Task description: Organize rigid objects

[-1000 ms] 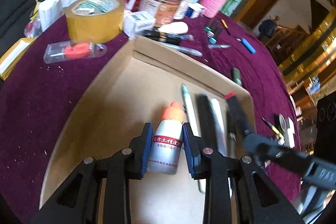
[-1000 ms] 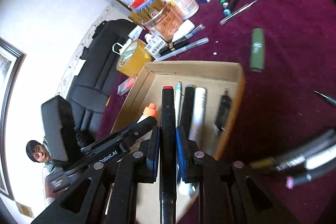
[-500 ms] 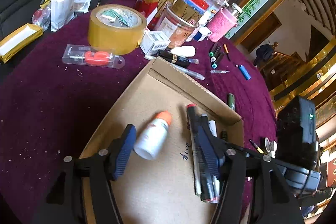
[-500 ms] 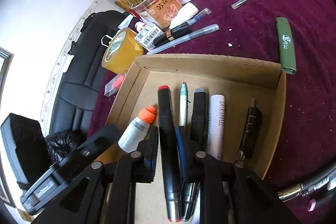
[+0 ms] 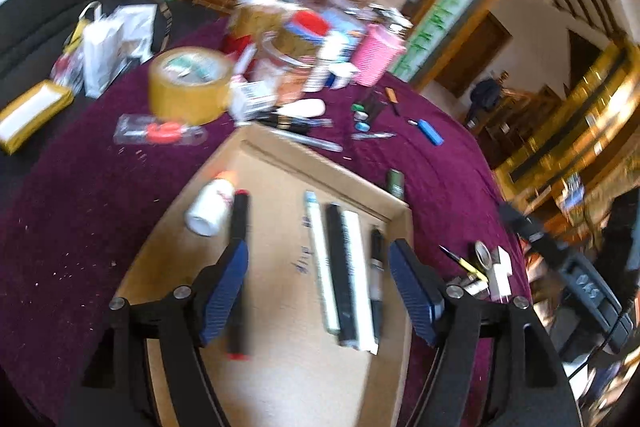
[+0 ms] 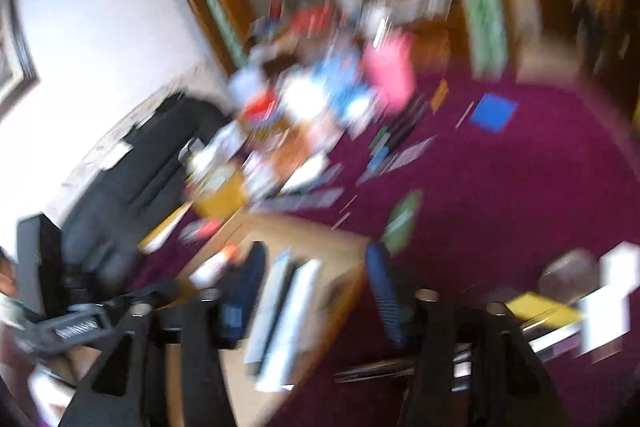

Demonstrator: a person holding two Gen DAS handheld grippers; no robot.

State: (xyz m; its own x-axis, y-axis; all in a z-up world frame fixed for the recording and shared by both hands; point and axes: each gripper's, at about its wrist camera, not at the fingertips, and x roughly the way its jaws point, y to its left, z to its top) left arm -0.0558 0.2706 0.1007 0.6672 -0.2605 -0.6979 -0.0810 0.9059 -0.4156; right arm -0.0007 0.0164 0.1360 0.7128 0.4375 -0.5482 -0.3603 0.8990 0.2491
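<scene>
A shallow cardboard box (image 5: 280, 367) lies on the purple cloth. In it a white bottle with an orange cap (image 5: 210, 205) lies on its side at the far left, beside a black marker with red ends (image 5: 239, 219). To the right lies a row of pens (image 5: 344, 267). My left gripper (image 5: 318, 291) hovers over the box, jaws opening with nothing between the pads. The right wrist view is badly blurred. There my right gripper (image 6: 314, 293) hangs over the box's right edge (image 6: 352, 291), its jaws opening with nothing gripped.
Beyond the box stand a brown tape roll (image 5: 190, 89), a pink cup (image 5: 378, 57) and a cluster of jars. A packaged red cutter (image 5: 160, 133), a blue lighter (image 5: 430, 131), a green tube (image 5: 395, 181) and loose pens lie on the cloth. Small items (image 5: 484, 259) sit right of the box.
My left gripper let go of the white bottle and my right one let go of the black marker. Both opened wide, rose and drew back. Bottle and marker now lie in the box.
</scene>
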